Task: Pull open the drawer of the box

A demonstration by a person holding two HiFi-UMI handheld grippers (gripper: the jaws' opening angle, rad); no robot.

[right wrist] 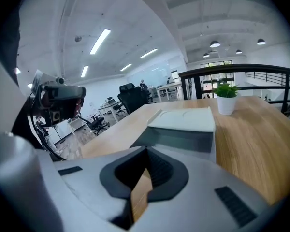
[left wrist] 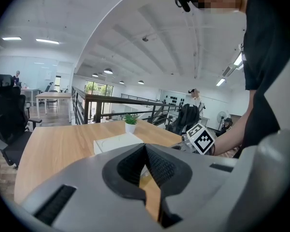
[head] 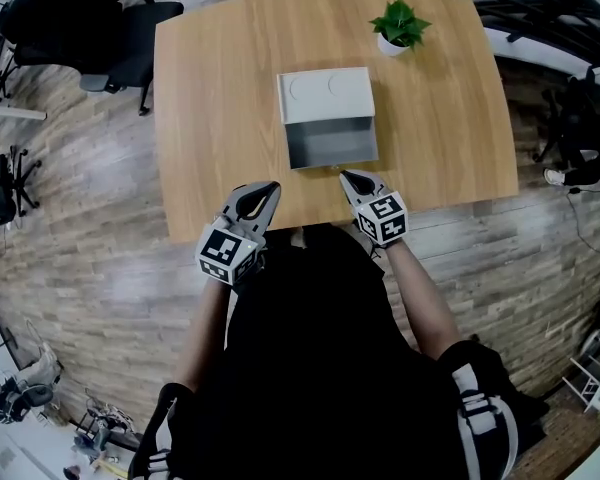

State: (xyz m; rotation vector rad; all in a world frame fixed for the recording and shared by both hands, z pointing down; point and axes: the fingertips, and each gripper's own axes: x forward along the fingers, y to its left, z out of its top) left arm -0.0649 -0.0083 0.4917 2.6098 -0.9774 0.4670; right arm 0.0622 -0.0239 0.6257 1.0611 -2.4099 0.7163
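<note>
- A wood-plank floor [head: 80,248] is surrounding the wooden table [head: 210,118].
- Black office chairs [head: 130,28] are standing at ten o'clock.
- A potted plant [head: 398,26] is sitting at one o'clock.
- Ceiling strip lights [right wrist: 99,41] are glowing overhead.

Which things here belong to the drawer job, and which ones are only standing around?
Belong to the job: box; its drawer, already pulled out; left claw and right claw, both shut, empty.
Only standing around: potted plant; office chairs.

one surface [head: 220,98], one box [head: 325,95] on it, one drawer [head: 330,146] to that box, one potted plant [head: 398,25]. and a pair down here: left hand-held gripper [head: 270,186], right hand-held gripper [head: 345,176].
</note>
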